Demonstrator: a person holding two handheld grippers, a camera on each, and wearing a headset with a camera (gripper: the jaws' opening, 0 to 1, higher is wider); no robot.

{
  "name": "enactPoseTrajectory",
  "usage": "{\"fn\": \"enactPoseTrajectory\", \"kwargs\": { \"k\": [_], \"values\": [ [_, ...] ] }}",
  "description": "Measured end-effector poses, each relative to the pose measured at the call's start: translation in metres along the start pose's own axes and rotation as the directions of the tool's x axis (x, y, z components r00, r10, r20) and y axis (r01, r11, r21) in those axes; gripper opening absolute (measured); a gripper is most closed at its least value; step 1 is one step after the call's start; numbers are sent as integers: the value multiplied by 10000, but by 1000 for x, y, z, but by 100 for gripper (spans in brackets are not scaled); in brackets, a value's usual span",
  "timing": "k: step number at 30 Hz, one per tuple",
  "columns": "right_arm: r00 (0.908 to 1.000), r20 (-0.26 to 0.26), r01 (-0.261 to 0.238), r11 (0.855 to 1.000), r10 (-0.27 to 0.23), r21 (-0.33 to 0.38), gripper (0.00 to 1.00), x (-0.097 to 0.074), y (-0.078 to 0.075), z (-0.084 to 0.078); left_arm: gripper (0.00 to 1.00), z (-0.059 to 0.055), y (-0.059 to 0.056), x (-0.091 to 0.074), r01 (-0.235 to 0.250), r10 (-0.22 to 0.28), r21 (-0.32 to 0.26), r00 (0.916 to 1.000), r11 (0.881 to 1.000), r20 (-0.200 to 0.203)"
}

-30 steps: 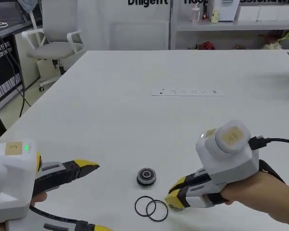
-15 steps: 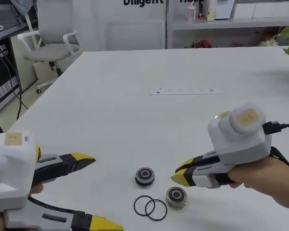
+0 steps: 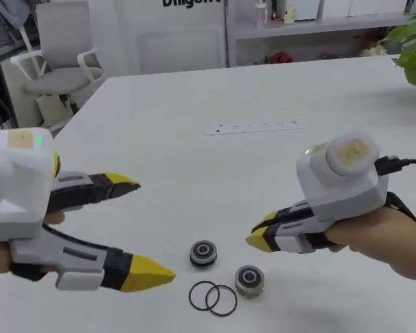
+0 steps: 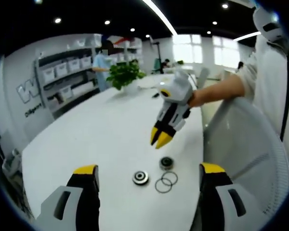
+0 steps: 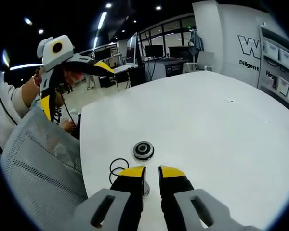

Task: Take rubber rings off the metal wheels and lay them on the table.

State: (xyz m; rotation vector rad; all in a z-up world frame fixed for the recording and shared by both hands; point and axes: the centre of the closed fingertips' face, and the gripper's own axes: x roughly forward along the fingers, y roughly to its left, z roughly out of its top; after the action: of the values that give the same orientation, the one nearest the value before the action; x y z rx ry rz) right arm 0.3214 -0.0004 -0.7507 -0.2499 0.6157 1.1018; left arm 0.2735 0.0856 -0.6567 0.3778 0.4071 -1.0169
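- You are holding the left gripper (image 3: 142,232) above the table (image 3: 194,152) with its fingers spread wide and nothing between them.
- You are hovering the right gripper (image 3: 260,232) with its fingers only a narrow gap apart. They are gripping nothing either.
- Two rubber rings (image 3: 213,298) are lying overlapped on the table, just past the left gripper's lower fingertip and below the right fingertips. That part of the job looks done.
- The dark-rimmed wheel (image 3: 203,253) is sitting between the two sets of fingertips, apart from both and a little nearer your left lower finger. Its black edge suggests it is carrying rubber, so I am taking it as the wheel now in hand.
- The second wheel (image 3: 249,279) is resting almost directly beneath the right fingertips, just beside the loose rings. Its rim is reading as bare metal, though it is too small to be sure.
- You appear to be pausing between wheels, with both sets of fingers clear of the work.
- The next move is calling for the wide left fingers to come down around the dark-rimmed wheel and clamp its body steady.
- The near-closed right fingertips are better suited to catching the thin rubber edge and peeling it off.
- Watch that the wheel is not rolling away as you pinch.
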Motion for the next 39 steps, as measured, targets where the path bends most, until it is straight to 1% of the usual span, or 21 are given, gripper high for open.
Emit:
{"fn": "enactPoseTrajectory", "kwargs": {
  "k": [2, 4, 6, 11, 12, 14, 15, 16, 17, 19, 20, 21, 22, 23, 25, 27, 29, 31, 34, 36, 39],
  "values": [
    [9999, 103, 78, 10000, -78, 8, 8, -2, -3, 3, 86, 8, 6, 3, 94, -96, 250, 9999, 9996, 57],
    [9997, 205, 134, 9999, -135, 74, 8, -4, -5, 5, 86, 15, 15, 5, 28, -29, 268, 10000, 9996, 51],
    [9994, 286, 202, 9997, -205, 113, 8, -6, -7, 7, 87, 22, 20, 7, 72, -76, 292, 9999, 9995, 111],
    [9983, 380, 432, 9990, -436, 114, 8, -8, -11, 9, 86, 44, 35, 15, 144, -164, 419, 9987, 9990, 477],
    [9982, 390, 439, 9989, -445, 146, 8, -8, -11, 8, 85, 46, 38, 16, 189, -214, 460, 9983, 9988, 534],
    [9981, 418, 445, 9987, -455, 242, 8, -8, -13, 8, 79, 47, 54, 23, -114, 96, 327, 9983, 9994, 569],
    [9980, 399, 483, 9985, -493, 267, 8, -8, -14, 7, 77, 45, 62, 26, -428, 429, -25, 9976, 9991, 536],
    [9979, 366, 520, 9983, -530, 270, 8, -8, -15, 6, 77, 43, 68, 31, -552, 568, -304, 9970, 9980, 530],
    [9979, 318, 560, 9981, -569, 272, 7, -8, -16, 4, 77, 42, 70, 35, -536, 557, -388, 9969, 9978, 554],
    [9979, 223, 606, 9975, -615, 375, 7, -7, -19, 0, 76, 41, 68, 44, -397, 425, -359, 9960, 9986, 786],
    [9977, 194, 638, 9972, -646, 394, 7, -7, -20, -1, 71, 41, 70, 49, -588, 610, -233, 9927, 9980, 1040],
    [9975, 155, 679, 9968, -685, 411, 7, -7, -22, -2, 66, 43, 73, 51, -874, 861, 37, 9870, 9962, 1359],
    [9974, 139, 698, 9966, -705, 436, 7, -7, -23, -2, 61, 42, 73, 53, -985, 945, 177, 9832, 9950, 1563],
    [9972, 136, 723, 9963, -730, 467, 7, -8, -24, -3, 57, 38, 73, 55, -1024, 1003, 29, 9797, 9947, 1734],
    [9968, 132, 777, 9956, -785, 519, 7, -9, -24, -3, 57, 25, 71, 62, -953, 1032, -525, 9786, 9941, 1780],
    [9964, 82, 833, 9949, -839, 566, 7, -9, -27, -6, 58, 8, 69, 67, -976, 1066, -628, 9810, 9932, 1623],
    [9962, 23, 864, 9943, -867, 624, 7, -9, -28, -8, 58, -12, 64, 71, -831, 896, -633, 9903, 9945, 1064],
    [9961, -5, 878, 9937, -880, 699, 7, -8, -29, -9, 57, -25, 57, 74, -619, 660, -516, 9945, 9967, 814],
    [9962, -26, 871, 9936, -872, 715, 7, -6, -28, -9, 52, -34, 53, 78, -469, 536, -820, 9953, 9955, 810],
    [9967, -93, 810, 9942, -806, 700, 7, -4, -27, -11, 49, -40, 48, 83, -239, 290, -779, 9974, 9967, 654],
    [9975, -181, 696, 9955, -686, 648, 7, -2, -24, -14, 46, -50, 45, 88, -163, 194, -724, 9989, 9972, 426]
  ]
}}
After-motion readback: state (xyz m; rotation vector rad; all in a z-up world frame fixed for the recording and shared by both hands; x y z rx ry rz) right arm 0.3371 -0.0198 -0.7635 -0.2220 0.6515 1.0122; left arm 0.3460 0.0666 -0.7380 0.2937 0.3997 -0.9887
